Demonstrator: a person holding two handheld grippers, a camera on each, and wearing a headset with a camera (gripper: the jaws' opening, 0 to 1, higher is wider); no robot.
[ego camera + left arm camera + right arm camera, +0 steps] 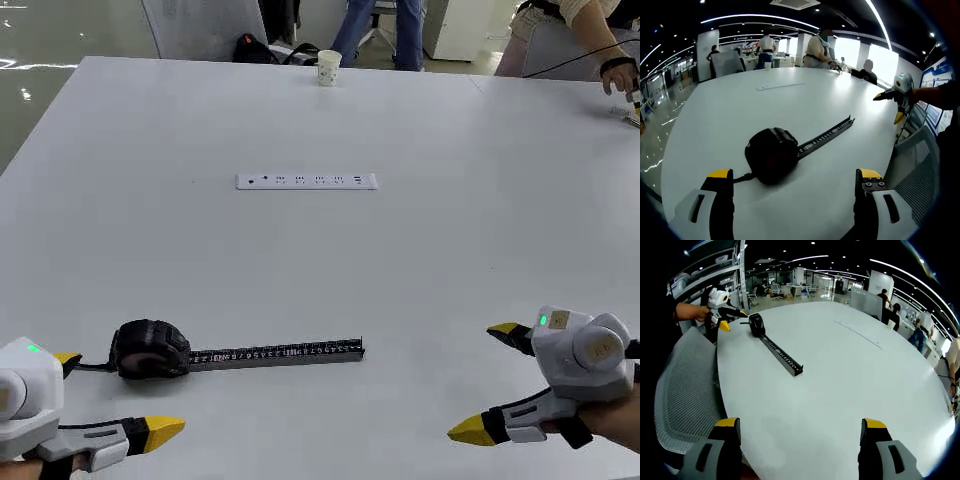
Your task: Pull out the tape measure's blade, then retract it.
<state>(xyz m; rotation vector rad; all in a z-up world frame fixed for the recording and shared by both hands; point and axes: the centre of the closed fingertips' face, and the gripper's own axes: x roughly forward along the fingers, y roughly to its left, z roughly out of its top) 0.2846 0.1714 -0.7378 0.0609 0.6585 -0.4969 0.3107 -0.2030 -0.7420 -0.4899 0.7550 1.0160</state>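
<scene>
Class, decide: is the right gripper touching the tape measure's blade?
Apart. The head view shows bare table between the right gripper and the blade end.

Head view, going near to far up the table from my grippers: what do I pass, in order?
tape measure, blade partly out → power strip → paper cup at the far edge.

I'm working in an open-plan office: a big white table point(300, 260), ceiling light strips point(760, 17), and desks point(787, 290) beyond.
</scene>
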